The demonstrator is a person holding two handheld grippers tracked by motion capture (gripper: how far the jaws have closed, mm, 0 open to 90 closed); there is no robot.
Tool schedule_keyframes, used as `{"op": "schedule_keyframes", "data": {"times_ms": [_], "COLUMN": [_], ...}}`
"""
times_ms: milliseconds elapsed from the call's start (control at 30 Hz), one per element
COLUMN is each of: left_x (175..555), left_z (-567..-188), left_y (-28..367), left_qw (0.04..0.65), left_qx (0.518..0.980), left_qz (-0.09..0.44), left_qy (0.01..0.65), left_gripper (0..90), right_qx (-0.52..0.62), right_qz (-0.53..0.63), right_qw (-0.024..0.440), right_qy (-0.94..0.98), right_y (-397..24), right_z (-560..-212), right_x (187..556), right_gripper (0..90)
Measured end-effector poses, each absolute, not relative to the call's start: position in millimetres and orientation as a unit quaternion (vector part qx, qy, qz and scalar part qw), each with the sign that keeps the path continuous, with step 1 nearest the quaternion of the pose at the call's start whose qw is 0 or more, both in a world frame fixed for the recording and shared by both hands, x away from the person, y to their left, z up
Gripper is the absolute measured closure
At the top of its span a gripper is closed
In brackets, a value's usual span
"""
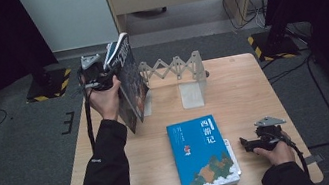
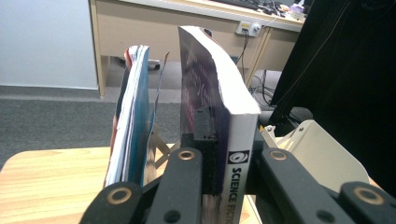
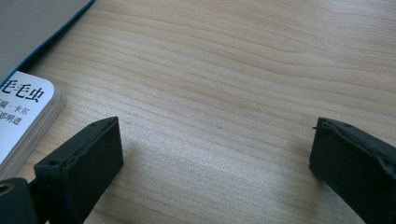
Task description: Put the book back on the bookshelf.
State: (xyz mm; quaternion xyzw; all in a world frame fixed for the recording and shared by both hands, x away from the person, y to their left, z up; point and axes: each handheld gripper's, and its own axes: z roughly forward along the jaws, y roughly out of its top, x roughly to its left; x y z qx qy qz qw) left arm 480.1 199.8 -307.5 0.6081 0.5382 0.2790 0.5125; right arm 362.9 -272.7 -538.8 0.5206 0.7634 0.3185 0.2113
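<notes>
My left gripper [image 1: 112, 73] is shut on a thick dark book [image 1: 129, 78], held upright over the table's far left. In the left gripper view its jaws clamp the white spine of that book [image 2: 237, 158], printed SCIENCE FICTION, and my left gripper [image 2: 233, 137] points along it. A thin blue-edged book [image 2: 133, 121] stands upright just left of it. A blue book [image 1: 202, 154] lies flat at the table's front middle. Near the front right my right gripper [image 1: 244, 144] rests low; its jaws stand wide apart over bare wood, so my right gripper [image 3: 215, 154] is open.
A white accordion book rack [image 1: 173, 68] stands at the back of the wooden table [image 1: 243, 89], and its end plate [image 2: 317, 149] is to the right of the held book. A small white book [image 3: 23, 116] pokes out under the blue book's corner [image 3: 37, 23].
</notes>
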Motion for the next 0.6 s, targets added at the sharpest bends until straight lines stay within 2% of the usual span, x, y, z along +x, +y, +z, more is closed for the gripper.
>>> {"op": "schedule_keyframes", "data": {"times_ms": [600], "left_x": [488], "left_z": [-319], "left_y": [192], "left_qw": [0.492], "left_qx": [0.616], "left_qz": [0.302], "left_qy": [0.536], "left_gripper": [82.1], "right_qx": [0.517], "right_qz": [0.319], "right_qw": [0.213], "right_qy": [0.765], "right_y": [-273], "right_z": [-539], "right_x": [363], "right_gripper": [2.9]}}
